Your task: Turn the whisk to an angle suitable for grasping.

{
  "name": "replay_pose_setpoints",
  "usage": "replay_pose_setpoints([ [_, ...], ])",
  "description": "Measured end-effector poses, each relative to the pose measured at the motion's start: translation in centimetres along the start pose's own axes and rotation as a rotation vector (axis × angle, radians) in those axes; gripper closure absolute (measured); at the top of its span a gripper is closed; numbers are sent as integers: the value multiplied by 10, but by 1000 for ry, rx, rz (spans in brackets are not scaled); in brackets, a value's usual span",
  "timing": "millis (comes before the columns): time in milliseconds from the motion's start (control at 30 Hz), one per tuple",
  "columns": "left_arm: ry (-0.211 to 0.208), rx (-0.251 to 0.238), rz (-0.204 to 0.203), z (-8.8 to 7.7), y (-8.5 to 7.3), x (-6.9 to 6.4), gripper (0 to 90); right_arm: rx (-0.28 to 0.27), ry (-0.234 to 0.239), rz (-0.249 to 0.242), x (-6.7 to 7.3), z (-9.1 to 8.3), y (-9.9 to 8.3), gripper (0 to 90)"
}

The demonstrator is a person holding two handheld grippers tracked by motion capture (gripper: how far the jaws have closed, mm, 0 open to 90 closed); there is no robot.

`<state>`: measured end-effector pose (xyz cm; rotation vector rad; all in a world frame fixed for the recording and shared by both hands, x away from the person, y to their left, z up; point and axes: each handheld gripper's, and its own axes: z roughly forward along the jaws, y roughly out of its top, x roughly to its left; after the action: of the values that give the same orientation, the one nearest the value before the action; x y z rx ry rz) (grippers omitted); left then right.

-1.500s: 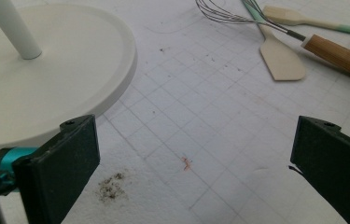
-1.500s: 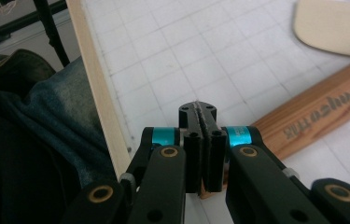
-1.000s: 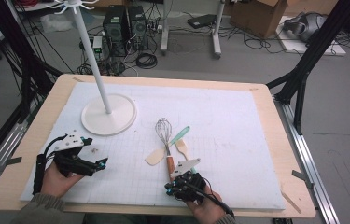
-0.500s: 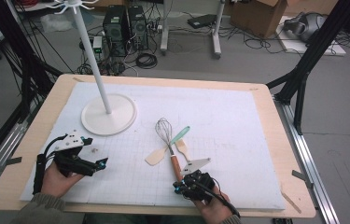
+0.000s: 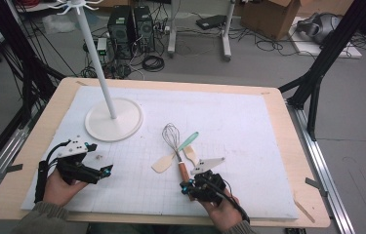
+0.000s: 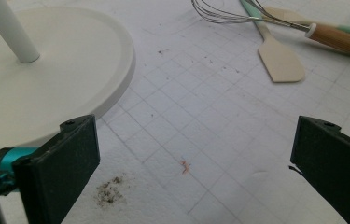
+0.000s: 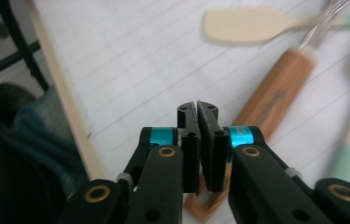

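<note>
The right claw point(image 5: 193, 186) is sitting near the front edge of the worktop point(image 5: 278, 122), its jaws pressed flat together with nothing between them. The whisk point(image 5: 174, 146) is lying on the white mat point(image 5: 249, 146) just ahead of it, its wooden handle point(image 7: 275, 100) pointing back toward the claw and running beneath the closed tips; whether they are touching is hard to tell. A cream spatula point(image 5: 162, 164) is lying beside the whisk. The left claw point(image 5: 105, 171) is hovering well apart at the left, jaws spread wide and empty, near the white stand base point(image 5: 114, 119).
</note>
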<state>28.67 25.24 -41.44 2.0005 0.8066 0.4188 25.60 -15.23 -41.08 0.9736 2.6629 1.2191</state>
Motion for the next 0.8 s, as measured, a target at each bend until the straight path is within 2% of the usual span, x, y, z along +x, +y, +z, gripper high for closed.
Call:
replay_pose_setpoints([
  [33,0,0,2,0,0,0,17,0,0,0,0,0,0,893],
  [133,1,-2,1,0,0,0,17,-51,2,47,-19,-4,11,895],
  [233,-2,0,3,0,0,1,17,-76,-26,57,-36,-6,22,895],
  [333,-4,-2,3,0,1,0,17,-78,-46,73,-52,-4,33,895],
  [367,-4,-3,6,0,1,0,17,-77,-50,80,-62,-1,41,895],
  [400,-5,-3,6,0,1,0,17,-77,-50,80,-62,-1,41,895],
  [500,-5,-5,4,0,1,0,17,-71,-49,96,-76,5,51,895],
  [633,-5,-6,5,0,1,1,17,-90,-53,105,-90,11,64,895],
  [667,-4,-6,5,0,1,1,17,-102,-59,104,-95,11,72,895],
  [800,-4,-6,6,0,1,1,17,-108,-71,115,-101,12,82,895],
])
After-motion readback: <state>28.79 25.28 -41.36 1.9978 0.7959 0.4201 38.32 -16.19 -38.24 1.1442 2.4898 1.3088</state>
